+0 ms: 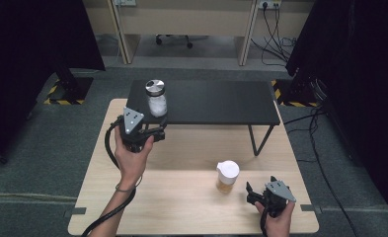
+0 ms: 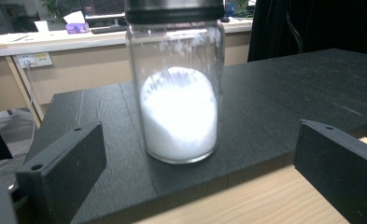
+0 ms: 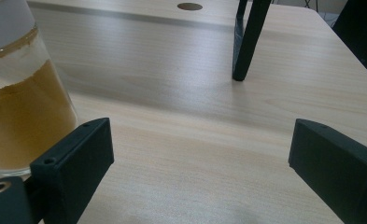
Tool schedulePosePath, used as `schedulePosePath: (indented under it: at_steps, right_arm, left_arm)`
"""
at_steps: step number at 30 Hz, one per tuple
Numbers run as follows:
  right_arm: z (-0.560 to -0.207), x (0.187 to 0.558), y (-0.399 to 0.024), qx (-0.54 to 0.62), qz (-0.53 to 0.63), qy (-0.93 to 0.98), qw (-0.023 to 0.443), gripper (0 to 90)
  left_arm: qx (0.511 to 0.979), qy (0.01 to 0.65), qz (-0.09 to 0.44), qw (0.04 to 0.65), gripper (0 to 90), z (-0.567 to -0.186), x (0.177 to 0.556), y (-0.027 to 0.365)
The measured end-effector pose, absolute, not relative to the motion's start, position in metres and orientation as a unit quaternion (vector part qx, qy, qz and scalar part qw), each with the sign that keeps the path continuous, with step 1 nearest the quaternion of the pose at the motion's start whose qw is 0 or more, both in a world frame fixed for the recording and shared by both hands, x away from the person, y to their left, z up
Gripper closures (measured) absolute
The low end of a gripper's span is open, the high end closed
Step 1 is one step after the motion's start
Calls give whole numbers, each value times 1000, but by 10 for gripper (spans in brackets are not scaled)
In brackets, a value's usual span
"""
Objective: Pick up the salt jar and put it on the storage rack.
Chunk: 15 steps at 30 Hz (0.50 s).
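On black shelf, glass jar (image 2: 179,107) of white powder: rigid, smooth, breakable, moderately heavy; grasp mid-body. Left gripper (image 2: 200,172) wide open, empty, facing it. Right gripper (image 3: 200,163) open, empty.

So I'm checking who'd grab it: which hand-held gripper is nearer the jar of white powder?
Left. The left hand-held gripper sits open just in front of the jar of white powder on the black shelf; the right hand-held gripper is far off, beside the yellow-powder jar.

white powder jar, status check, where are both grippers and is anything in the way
Left gripper open, lined up short of the white powder jar on the black shelf, not touching. Right gripper open, idle beside the brown powder jar. Path clear.
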State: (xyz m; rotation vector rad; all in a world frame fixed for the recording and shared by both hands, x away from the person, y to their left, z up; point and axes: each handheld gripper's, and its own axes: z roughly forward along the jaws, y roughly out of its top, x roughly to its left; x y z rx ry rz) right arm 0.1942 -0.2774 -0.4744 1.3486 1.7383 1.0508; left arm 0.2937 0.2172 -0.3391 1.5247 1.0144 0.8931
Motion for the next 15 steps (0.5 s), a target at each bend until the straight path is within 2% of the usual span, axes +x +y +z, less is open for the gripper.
schedulePosePath:
  at_steps: [15]
  right_arm:
    - [-475, 194, -276, 518, 403, 670, 347, 67]
  left_arm:
    - [642, 419, 371, 524, 19, -362, 279, 218]
